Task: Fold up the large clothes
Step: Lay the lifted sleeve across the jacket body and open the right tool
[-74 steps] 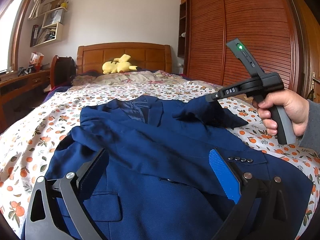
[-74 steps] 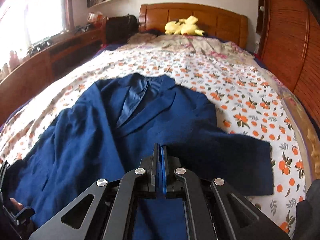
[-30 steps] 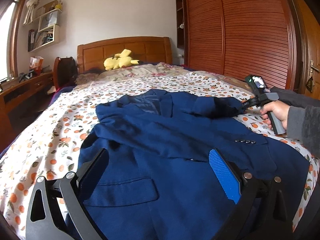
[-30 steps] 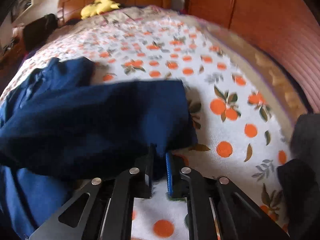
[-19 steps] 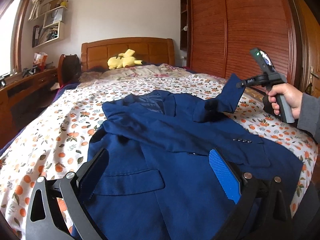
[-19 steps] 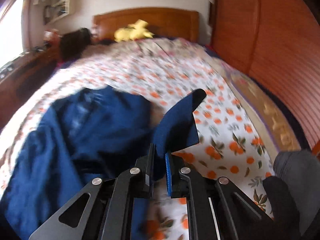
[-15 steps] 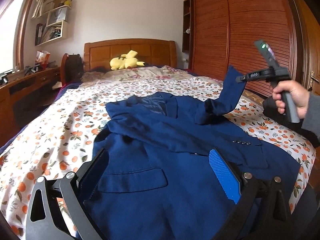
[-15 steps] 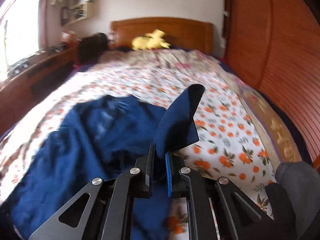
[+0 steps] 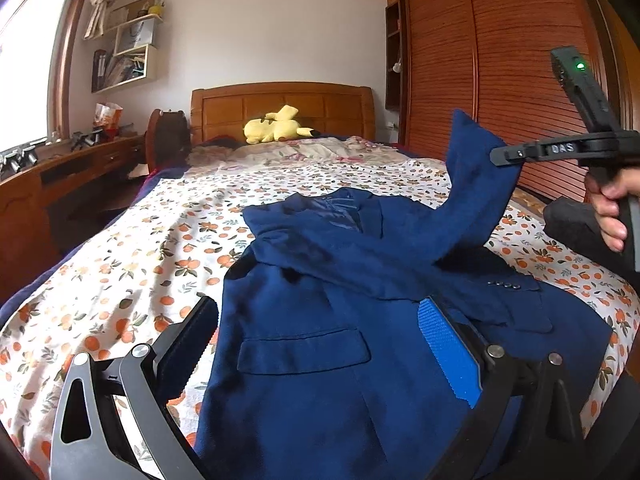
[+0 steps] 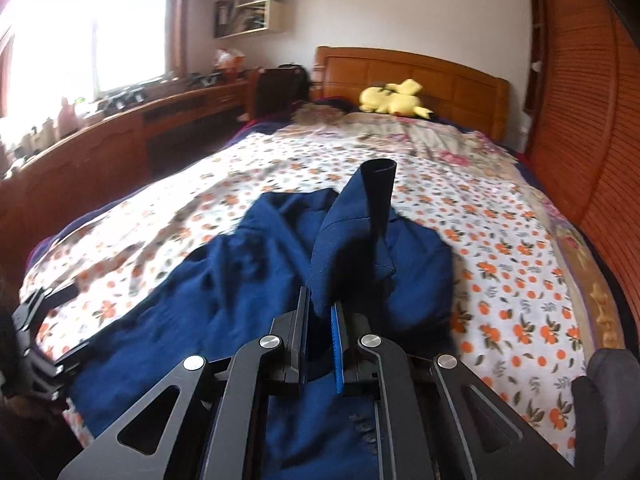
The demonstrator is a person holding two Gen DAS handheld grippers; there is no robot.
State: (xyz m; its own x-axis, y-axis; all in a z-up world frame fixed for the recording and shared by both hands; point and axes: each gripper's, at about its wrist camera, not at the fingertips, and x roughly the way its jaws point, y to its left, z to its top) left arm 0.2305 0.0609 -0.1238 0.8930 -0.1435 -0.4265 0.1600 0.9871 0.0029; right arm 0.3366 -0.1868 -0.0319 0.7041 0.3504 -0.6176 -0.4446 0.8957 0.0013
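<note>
Blue jacket (image 9: 344, 344) spread face up on bed (image 9: 132, 264), collar toward headboard (image 9: 280, 106). Right gripper (image 10: 320, 312) pinching right sleeve (image 9: 476, 196) at its cuff, jaws pressed on the cloth, sleeve lifted above jacket body. Left gripper (image 9: 316, 344) low over jacket hem, jaws spread wide, holding nothing. Yellow plush (image 9: 276, 126) near headboard.

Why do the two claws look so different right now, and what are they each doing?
The right claw is pinched shut on the blue jacket's sleeve; the left claw is wide open, gripping nothing. The right claw holds the sleeve up off the bed; the left claw hangs low over the jacket's flat front. Both are black with one blue pad, and both point toward the headboard.
</note>
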